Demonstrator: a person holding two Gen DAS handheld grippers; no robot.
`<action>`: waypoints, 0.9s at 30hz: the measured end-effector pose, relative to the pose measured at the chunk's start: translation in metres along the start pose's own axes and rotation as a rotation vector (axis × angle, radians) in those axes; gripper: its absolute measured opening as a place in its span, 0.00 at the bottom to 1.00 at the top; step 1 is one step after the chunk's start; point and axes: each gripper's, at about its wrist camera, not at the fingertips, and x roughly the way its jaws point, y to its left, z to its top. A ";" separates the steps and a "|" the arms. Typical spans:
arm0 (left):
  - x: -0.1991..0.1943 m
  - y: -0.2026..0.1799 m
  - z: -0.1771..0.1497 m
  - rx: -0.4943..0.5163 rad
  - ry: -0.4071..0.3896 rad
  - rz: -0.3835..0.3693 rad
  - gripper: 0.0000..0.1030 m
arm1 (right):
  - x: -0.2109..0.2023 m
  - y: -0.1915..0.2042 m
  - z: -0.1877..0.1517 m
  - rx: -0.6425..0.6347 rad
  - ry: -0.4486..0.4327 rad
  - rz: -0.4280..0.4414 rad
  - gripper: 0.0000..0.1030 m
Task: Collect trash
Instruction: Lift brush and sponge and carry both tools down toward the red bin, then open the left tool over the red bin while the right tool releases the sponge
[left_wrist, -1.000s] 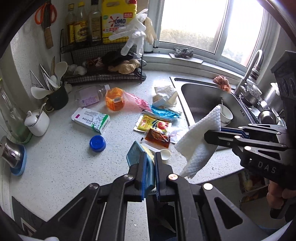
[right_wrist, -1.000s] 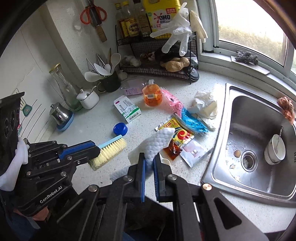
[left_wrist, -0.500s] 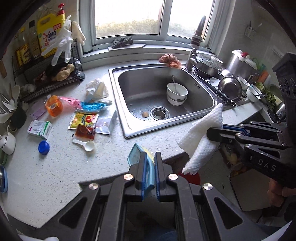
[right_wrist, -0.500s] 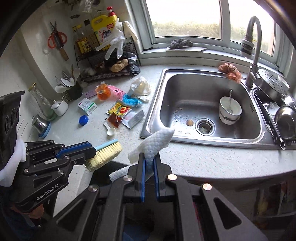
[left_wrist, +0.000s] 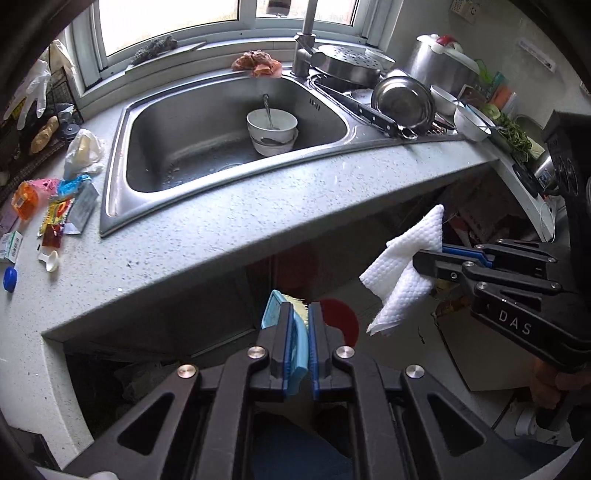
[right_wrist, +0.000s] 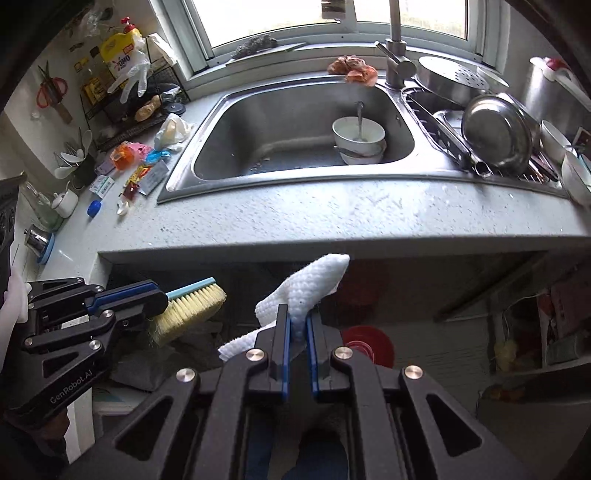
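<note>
Blue-backed scrubbing brush with pale yellow bristles (right_wrist: 192, 301) sits clamped in your left gripper (left_wrist: 296, 321), jaws closed tight on its handle. Your right gripper (right_wrist: 297, 325) is clenched on a crumpled white quilted paper towel (right_wrist: 308, 286), which sticks up and forward from between the blue pads. Both grippers point steeply down, in front of the speckled grey stone countertop (left_wrist: 229, 225) edge, over the dark space under the counter. A round red bin or basin (right_wrist: 367, 343) lies below, just beyond the right gripper's tips; can't tell which. Loose trash is on the counter left of the stainless steel sink (right_wrist: 295, 122): red-yellow sauce sachets (left_wrist: 57, 214), a blue bottle cap (left_wrist: 9, 278), a white plastic scoop (left_wrist: 51, 260). A white ceramic bowl with a spoon (left_wrist: 272, 123) stands in the sink.
</note>
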 end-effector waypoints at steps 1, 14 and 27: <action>0.008 -0.006 -0.002 0.003 0.013 -0.007 0.07 | 0.006 -0.007 -0.005 0.006 0.011 -0.008 0.07; 0.147 -0.054 -0.026 0.008 0.140 -0.067 0.03 | 0.103 -0.091 -0.063 0.122 0.097 -0.029 0.07; 0.341 -0.063 -0.069 0.040 0.305 -0.063 0.02 | 0.262 -0.175 -0.135 0.271 0.219 -0.014 0.07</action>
